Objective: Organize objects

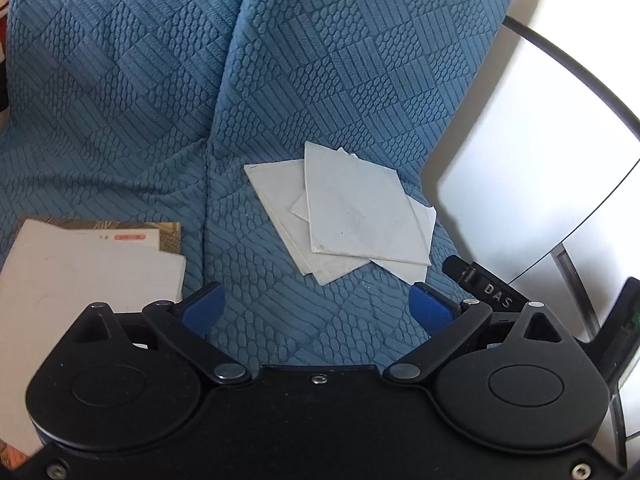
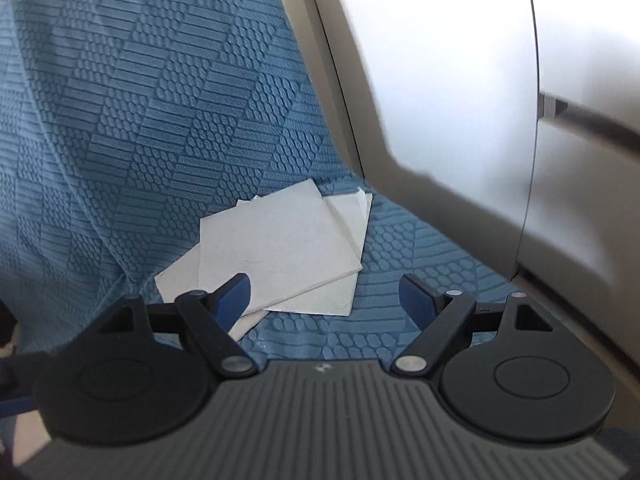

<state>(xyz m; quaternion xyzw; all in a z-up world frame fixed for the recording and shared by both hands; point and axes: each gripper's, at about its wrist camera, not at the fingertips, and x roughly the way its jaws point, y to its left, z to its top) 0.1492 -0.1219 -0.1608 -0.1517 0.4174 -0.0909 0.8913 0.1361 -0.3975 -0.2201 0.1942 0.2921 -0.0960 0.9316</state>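
Blue textured sofa cover [image 1: 140,80], daylit

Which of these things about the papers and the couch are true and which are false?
1. The white papers lie on a blue textured cover. True.
2. The left hand-held gripper is squeezing a paper. False: its jaws stand open with nothing between them.
3. The papers are in one neat, squared stack. False: they overlap at different angles, corners sticking out.
4. A second pile of papers shows at the left edge of the left wrist view. True.
5. The right hand-held gripper is open. True.
6. The cover is red. False: it is blue.
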